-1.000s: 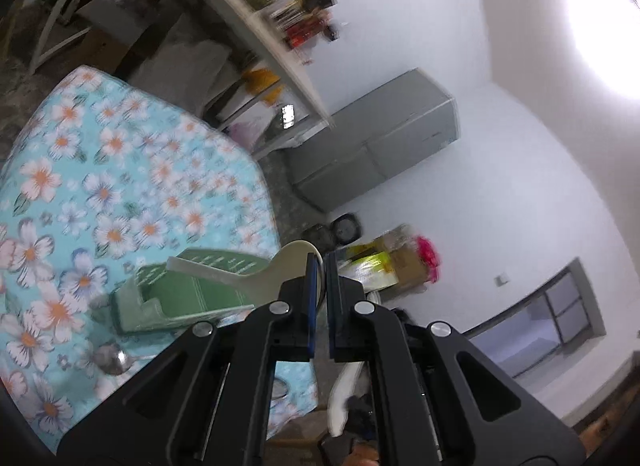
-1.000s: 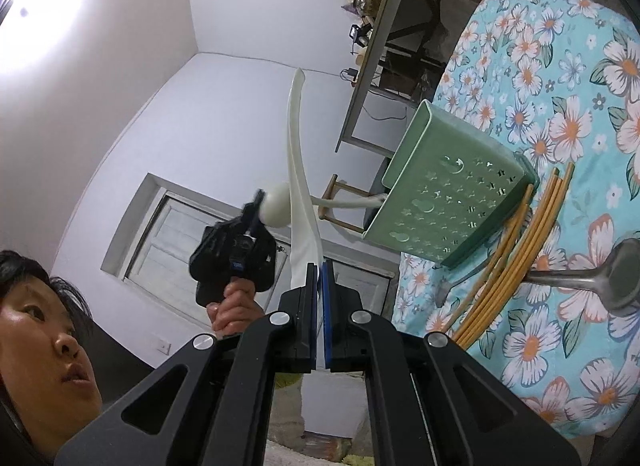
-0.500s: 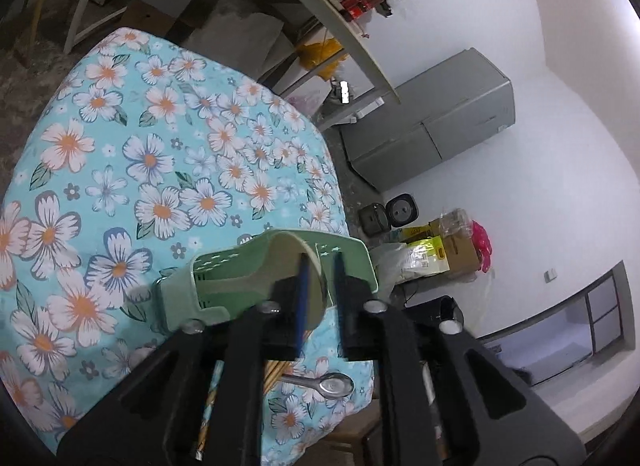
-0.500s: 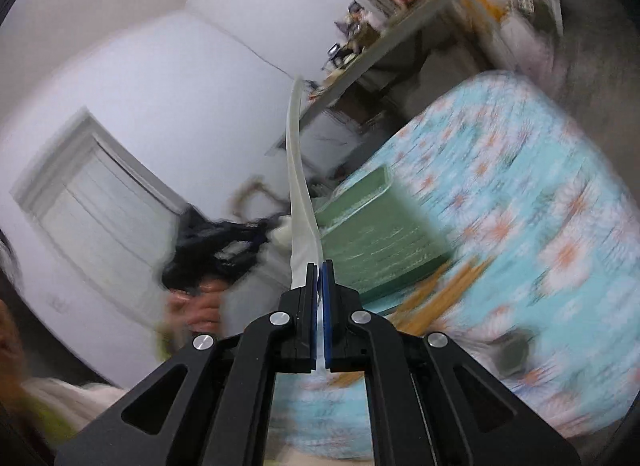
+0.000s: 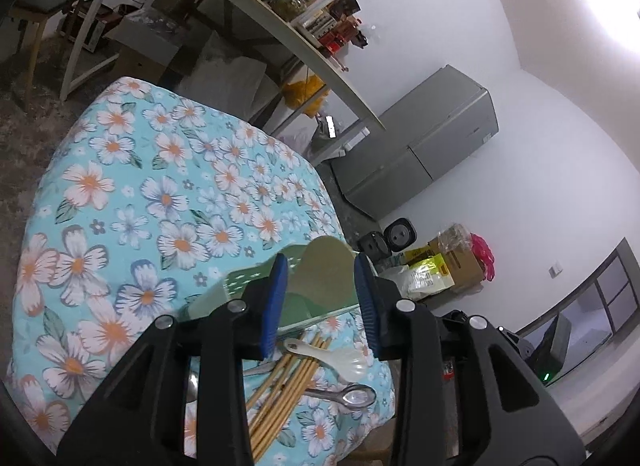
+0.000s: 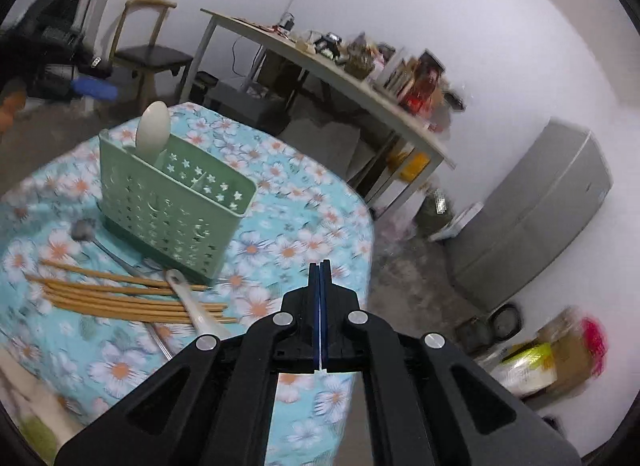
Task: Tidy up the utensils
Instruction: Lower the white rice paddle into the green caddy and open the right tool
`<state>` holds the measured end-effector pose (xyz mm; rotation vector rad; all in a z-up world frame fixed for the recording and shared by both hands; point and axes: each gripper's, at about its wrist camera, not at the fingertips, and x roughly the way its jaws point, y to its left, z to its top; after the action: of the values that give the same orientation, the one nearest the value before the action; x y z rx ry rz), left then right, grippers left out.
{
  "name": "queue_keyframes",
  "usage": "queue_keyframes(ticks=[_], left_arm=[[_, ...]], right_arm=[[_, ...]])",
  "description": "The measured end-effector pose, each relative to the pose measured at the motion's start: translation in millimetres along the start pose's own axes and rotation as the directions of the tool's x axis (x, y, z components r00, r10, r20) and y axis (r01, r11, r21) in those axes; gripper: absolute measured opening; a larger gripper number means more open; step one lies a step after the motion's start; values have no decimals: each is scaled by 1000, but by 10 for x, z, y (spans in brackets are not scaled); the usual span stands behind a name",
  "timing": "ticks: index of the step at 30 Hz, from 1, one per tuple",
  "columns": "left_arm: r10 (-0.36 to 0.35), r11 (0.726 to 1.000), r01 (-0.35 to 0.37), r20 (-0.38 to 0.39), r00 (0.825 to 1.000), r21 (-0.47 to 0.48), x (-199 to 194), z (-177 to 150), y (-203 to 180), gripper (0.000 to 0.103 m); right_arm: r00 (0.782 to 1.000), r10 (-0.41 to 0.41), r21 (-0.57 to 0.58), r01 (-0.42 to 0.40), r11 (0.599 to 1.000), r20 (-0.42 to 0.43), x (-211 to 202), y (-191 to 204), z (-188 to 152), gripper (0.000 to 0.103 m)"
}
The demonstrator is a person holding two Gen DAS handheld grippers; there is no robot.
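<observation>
The left gripper [image 5: 320, 302] is opening, its pads free of the paddle [image 6: 153, 131], which stands in the green caddy [image 6: 172, 205]. The right gripper [image 6: 320, 298] is pressed shut — empty. Chopsticks [image 6: 120, 298] and spoons lie beside the caddy — on the flowered cloth [image 6: 288, 242].

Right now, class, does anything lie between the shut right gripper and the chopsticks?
Yes: a white spoon lies on top of the chopsticks, across the end nearest the right gripper.
</observation>
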<state>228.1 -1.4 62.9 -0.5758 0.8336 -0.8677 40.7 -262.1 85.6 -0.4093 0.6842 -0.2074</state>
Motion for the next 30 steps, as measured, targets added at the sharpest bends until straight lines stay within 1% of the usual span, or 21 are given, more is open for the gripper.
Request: queue_keyframes(ticks=[1,3,4,5,7,8,10,11,13,14,15,16,17,20,22,23,24,25,26,28,30], left_arm=[[1,1000,-1,2,1000,0,-19,-15,22,33],[6,1000,-6,7,1000,0,-64,-66,90,35],[9,1000,-9,9,1000,-2,-81,-96,125,38],[9,1000,-8,8,1000,-5,-95,-128,155,39],[5,1000,-5,0,1000,1,-102,-196,194,40],[8,1000,-8,-6,1000,16,-104,-252,207,41],[26,999,-25,-14,1000,46,-106,-355,216,44],[32,998,-31,-17,999,59,-111,-393,215,44],[52,995,-49,-32,998,90,-100,-496,219,44],[62,993,-58,-37,997,99,-95,-540,230,44],[71,992,-66,-46,996,106,-86,-580,244,44],[83,991,-77,-56,995,110,-74,-620,264,44],[94,990,-86,-60,994,113,-68,-650,276,44],[126,986,-118,-63,990,120,-62,-733,330,44],[137,984,-128,-64,989,120,-70,-776,356,44],[149,982,-140,-64,987,129,-71,-802,358,44],[166,977,-156,-60,984,145,-72,-829,352,44],[182,971,-171,-57,982,165,-72,-860,340,44],[195,966,-182,-56,979,181,-67,-884,338,44],[222,957,-205,-63,973,208,-51,-941,337,44],[241,949,-220,-72,968,226,-42,-993,346,44]], right_arm=[[1000,23,40,-23,999,-8,6,-44,-4,0],[990,137,187,-130,974,-25,-10,-191,-117,0],[974,225,316,-204,927,-31,22,-311,-234,3],[957,287,387,-252,887,-34,75,-349,-324,4],[911,411,547,-330,769,-28,239,-436,-594,12],[876,482,639,-357,681,-25,369,-468,-801,15],[847,531,728,-345,592,-31,567,-463,-1054,22],[809,587,790,-350,503,-16,730,-471,-1241,22],[774,634,846,-349,403,17,927,-480,-1432,26],[749,662,882,-337,329,40,1090,-495,-1581,26],[739,672,897,-328,296,49,1164,-503,-1641,27],[716,694,916,-323,239,71,1299,-502,-1739,29],[704,705,922,-322,215,81,1368,-508,-1779,29],[692,719,942,-281,184,65,1613,-445,-1895,29],[678,727,948,-290,135,104,1705,-403,-1941,28],[680,724,946,-297,129,114,1724,-404,-1932,25],[686,718,944,-302,129,121,1729,-399,-1921,18],[685,717,943,-307,126,128,1738,-396,-1915,10],[682,718,942,-315,114,142,1757,-374,-1907,5],[688,707,940,-327,98,166,1771,-350,-1894,4],[704,688,935,-340,105,179,1706,-412,-1835,3]])
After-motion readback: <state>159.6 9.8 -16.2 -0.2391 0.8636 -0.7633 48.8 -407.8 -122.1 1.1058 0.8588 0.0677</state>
